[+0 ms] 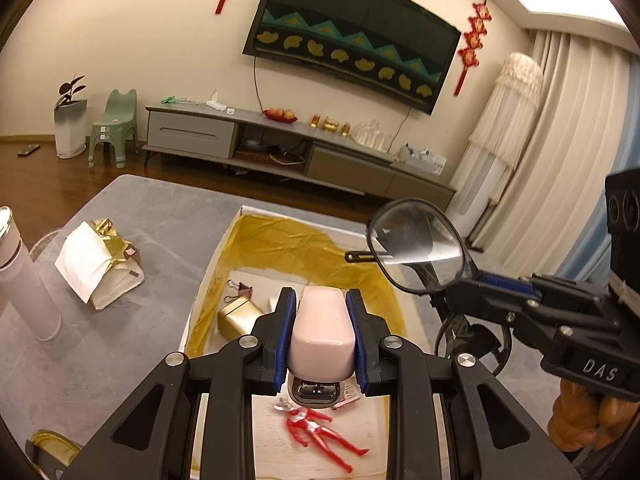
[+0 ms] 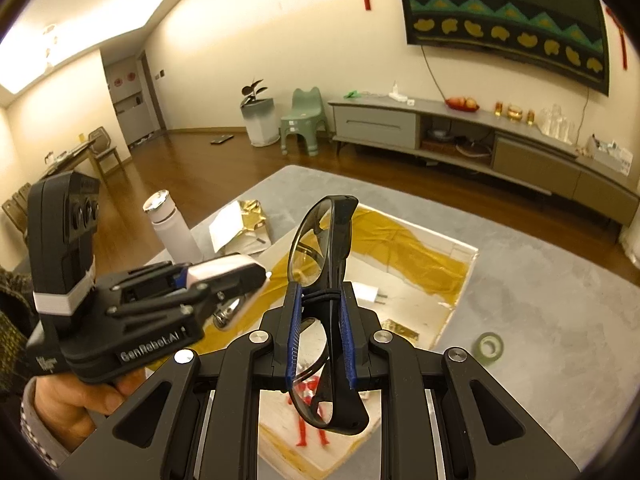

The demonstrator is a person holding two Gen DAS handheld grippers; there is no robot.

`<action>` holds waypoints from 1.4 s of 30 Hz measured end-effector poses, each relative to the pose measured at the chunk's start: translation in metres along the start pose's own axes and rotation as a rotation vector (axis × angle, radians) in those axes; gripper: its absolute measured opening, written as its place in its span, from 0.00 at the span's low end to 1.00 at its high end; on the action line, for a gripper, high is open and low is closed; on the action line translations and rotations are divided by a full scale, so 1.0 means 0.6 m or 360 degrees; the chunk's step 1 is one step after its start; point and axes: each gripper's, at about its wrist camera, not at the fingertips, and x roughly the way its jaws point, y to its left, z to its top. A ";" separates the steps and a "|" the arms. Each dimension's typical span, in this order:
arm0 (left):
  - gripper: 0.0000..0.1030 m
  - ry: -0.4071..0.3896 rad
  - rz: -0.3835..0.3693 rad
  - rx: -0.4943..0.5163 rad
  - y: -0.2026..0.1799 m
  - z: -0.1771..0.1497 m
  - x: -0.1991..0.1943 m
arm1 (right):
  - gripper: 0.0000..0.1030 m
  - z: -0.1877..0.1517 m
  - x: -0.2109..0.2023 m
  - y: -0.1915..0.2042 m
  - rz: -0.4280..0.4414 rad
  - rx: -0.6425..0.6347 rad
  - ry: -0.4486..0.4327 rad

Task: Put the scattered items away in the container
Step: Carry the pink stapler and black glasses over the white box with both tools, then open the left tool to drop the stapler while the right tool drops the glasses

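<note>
A pink stapler (image 1: 322, 332) is clamped between the pads of the left gripper (image 1: 321, 320), held above the open box (image 1: 208, 276), over a red figure (image 1: 320, 434) lying inside. Black glasses (image 2: 324, 280) are pinched on edge in the right gripper (image 2: 320, 320), also above the box. Farther off, a bottle (image 2: 170, 224) and a gold bag (image 2: 240, 228) stand on the grey table (image 2: 540, 300).

Cream walls (image 1: 132, 32); dark wood floor (image 2: 192, 152). Wall-mounted TV (image 1: 352, 36) above long grey console (image 1: 280, 140). Pleated curtains (image 1: 560, 160) right; ceiling light panel (image 2: 100, 40).
</note>
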 end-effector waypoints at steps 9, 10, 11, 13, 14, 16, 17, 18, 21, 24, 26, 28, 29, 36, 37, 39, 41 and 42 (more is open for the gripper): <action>0.26 0.0098 0.0094 0.0081 0.005 -0.010 0.024 | 0.18 0.008 0.044 -0.013 0.0051 0.0095 0.0072; 0.26 0.0108 0.0102 0.0088 0.006 -0.011 0.026 | 0.18 0.008 0.048 -0.015 0.0055 0.0108 0.0079; 0.26 0.0118 0.0110 0.0093 0.006 -0.013 0.029 | 0.18 0.009 0.051 -0.017 0.0057 0.0121 0.0085; 0.26 0.0135 0.0120 0.0100 0.007 -0.014 0.034 | 0.18 0.010 0.059 -0.020 0.0064 0.0149 0.0099; 0.26 0.0142 0.0122 0.0102 0.007 -0.015 0.035 | 0.18 0.011 0.063 -0.021 0.0067 0.0162 0.0106; 0.26 0.0152 0.0129 0.0110 0.006 -0.016 0.038 | 0.19 0.012 0.070 -0.024 0.0071 0.0181 0.0118; 0.26 0.0158 0.0132 0.0115 0.006 -0.017 0.040 | 0.19 0.012 0.074 -0.026 0.0071 0.0190 0.0126; 0.26 0.0165 0.0135 0.0118 0.006 -0.017 0.043 | 0.19 0.012 0.078 -0.026 0.0069 0.0196 0.0134; 0.26 0.0186 0.0145 0.0130 0.007 -0.019 0.049 | 0.19 0.011 0.088 -0.025 0.0061 0.0198 0.0164; 0.26 0.0204 0.0153 0.0137 0.009 -0.019 0.055 | 0.19 0.010 0.097 -0.022 0.0048 0.0187 0.0196; 0.26 0.0213 0.0158 0.0145 0.008 -0.020 0.057 | 0.19 0.010 0.102 -0.018 0.0038 0.0172 0.0215; 0.26 0.0220 0.0164 0.0152 0.010 -0.020 0.060 | 0.19 0.010 0.108 -0.015 0.0028 0.0157 0.0227; 0.26 0.0225 0.0167 0.0155 0.011 -0.021 0.062 | 0.19 0.010 0.112 -0.013 0.0024 0.0150 0.0234; 0.26 0.0259 0.0180 0.0162 0.019 -0.023 0.073 | 0.19 0.007 0.134 -0.006 0.0010 0.0147 0.0296; 0.26 0.0263 0.0181 0.0164 0.019 -0.023 0.075 | 0.19 0.008 0.136 -0.004 0.0003 0.0144 0.0306; 0.26 0.0275 0.0183 0.0166 0.021 -0.023 0.079 | 0.19 0.009 0.145 -0.004 -0.0010 0.0145 0.0334; 0.26 0.0288 0.0191 0.0170 0.023 -0.024 0.084 | 0.19 0.010 0.156 -0.004 -0.0019 0.0150 0.0365; 0.26 0.0295 0.0198 0.0171 0.024 -0.024 0.087 | 0.19 0.011 0.160 -0.006 -0.0022 0.0153 0.0377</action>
